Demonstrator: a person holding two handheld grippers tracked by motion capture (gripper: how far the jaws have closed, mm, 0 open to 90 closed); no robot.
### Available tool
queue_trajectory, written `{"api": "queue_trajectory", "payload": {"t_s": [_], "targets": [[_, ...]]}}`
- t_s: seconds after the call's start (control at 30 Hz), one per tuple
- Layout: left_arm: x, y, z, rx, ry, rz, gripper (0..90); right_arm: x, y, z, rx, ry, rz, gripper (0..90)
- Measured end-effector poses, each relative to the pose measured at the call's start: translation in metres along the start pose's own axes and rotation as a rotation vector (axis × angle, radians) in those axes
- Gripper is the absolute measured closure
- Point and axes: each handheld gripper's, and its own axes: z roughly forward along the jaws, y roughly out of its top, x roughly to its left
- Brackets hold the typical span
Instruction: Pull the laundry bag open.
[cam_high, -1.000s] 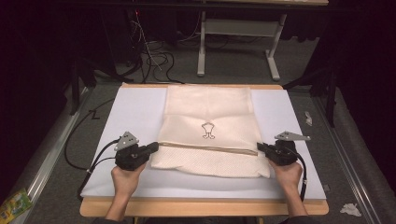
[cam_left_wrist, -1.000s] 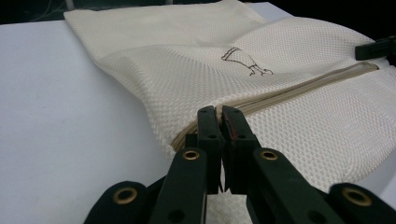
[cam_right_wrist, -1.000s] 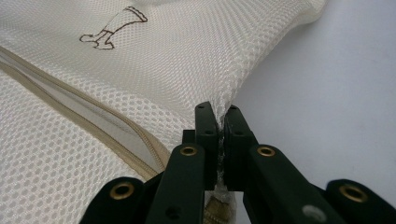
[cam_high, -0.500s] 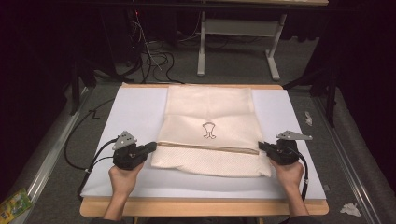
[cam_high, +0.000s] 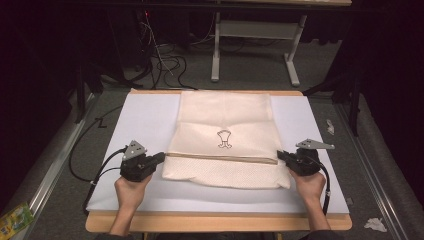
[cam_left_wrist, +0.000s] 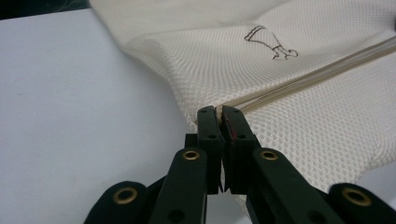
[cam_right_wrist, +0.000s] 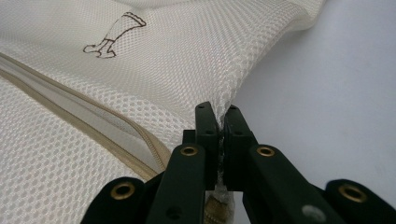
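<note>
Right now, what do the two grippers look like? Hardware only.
Left gripper and right gripper: black bodies, each topped by a grey three-cornered plate, each trailing a black cable. Close up, the jaws are black bars with brass-coloured rivets; the left one shows a red pad edge. Forearms are bare.

White sheet (cam_high: 145, 120) covering the wooden table (cam_high: 215, 222). Beyond the table's far edge: grey metal stand (cam_high: 255, 47) and tangled black cables (cam_high: 165, 62) on the floor. Crumpled paper scrap (cam_high: 375, 224) right of the table; green packet (cam_high: 15, 220) left.
</note>
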Motion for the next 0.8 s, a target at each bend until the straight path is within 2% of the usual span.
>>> {"api": "queue_trajectory", "payload": {"t_s": [0.13,0.3,0.4,0.57,0.7,0.73,0.8], "targets": [[0.001,0.001,-0.001,-0.002,-0.009,-0.013,87.3,0.001,0.003,-0.003,-0.007,-0.008,-0.006,88.4],[-0.002,-0.002,0.002,0.018,-0.021,0.000,87.2,-0.001,0.004,-0.004,-0.010,-0.005,0.007,88.3],[0.001,-0.002,0.006,0.028,-0.036,-0.030,87.1,-0.001,0.004,-0.001,0.001,-0.005,0.007,88.1],[0.000,-0.005,0.009,0.038,-0.042,-0.025,87.0,-0.003,0.002,0.003,0.024,-0.007,0.008,87.7],[-0.003,-0.007,0.012,0.052,-0.025,-0.014,87.0,-0.003,0.001,0.007,0.039,-0.019,-0.007,87.6],[-0.007,-0.009,0.013,0.075,0.009,0.007,86.9,-0.003,0.001,0.008,0.045,-0.019,-0.005,87.5],[-0.007,-0.009,0.013,0.084,0.014,0.015,86.9,-0.003,0.001,0.009,0.044,-0.017,-0.006,87.3]]}}
